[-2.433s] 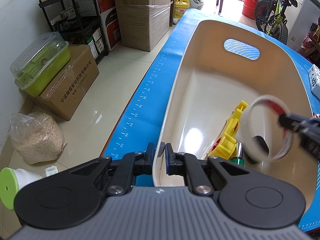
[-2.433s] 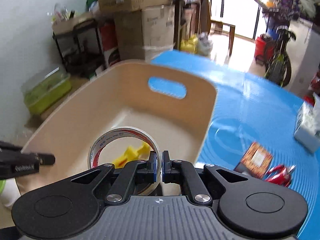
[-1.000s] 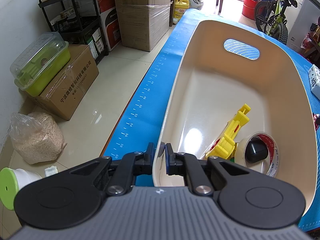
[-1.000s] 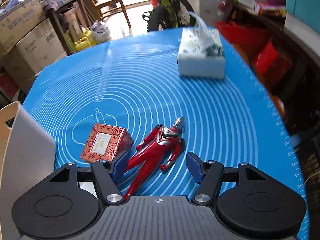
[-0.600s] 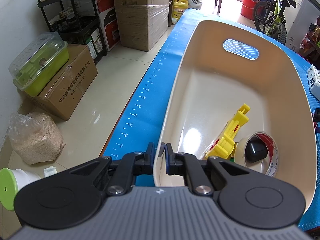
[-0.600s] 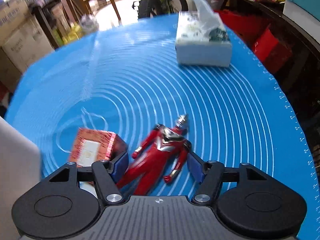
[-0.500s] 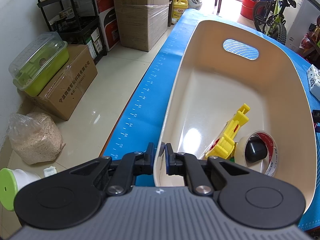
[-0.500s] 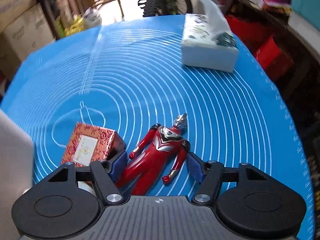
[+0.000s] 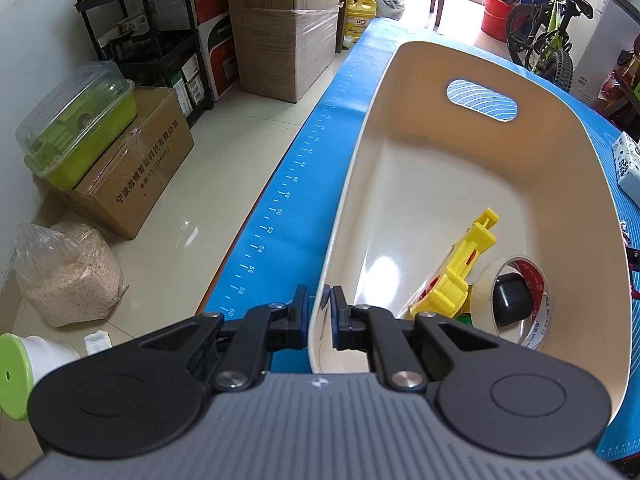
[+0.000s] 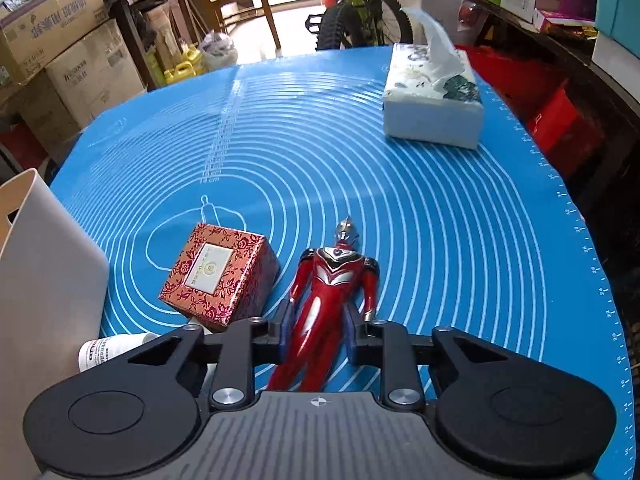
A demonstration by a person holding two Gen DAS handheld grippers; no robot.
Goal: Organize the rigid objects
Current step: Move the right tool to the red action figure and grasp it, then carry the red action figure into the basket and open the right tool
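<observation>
From the right wrist view I find the right gripper (image 10: 318, 330) pointed down at the blue mat (image 10: 440, 220), with the red figure (image 10: 330, 292) lying on its back between the jaws, head toward twelve o'clock and legs running under the gripper body. The jaws are closing, and the blue pads (image 10: 286, 330) stand against the figure's hips on both sides; I read this as a grip on the figure. A red patterned box (image 10: 218, 274) sits just beside the figure at ten o'clock from the gripper, and a white bottle (image 10: 110, 352) lies at nine o'clock, partly hidden. The tissue box (image 10: 432, 96) rests well apart at one o'clock. From the left wrist view I find the left gripper (image 9: 320, 320) clamped on the near rim of the cream tub (image 9: 400, 184), one finger outside the wall and one inside. Within the tub, at two to three o'clock from that gripper, lie a yellow toy (image 9: 460, 272) and a tape roll (image 9: 516, 304) touching it, with a black object (image 9: 510, 304) inside the roll's ring.
</observation>
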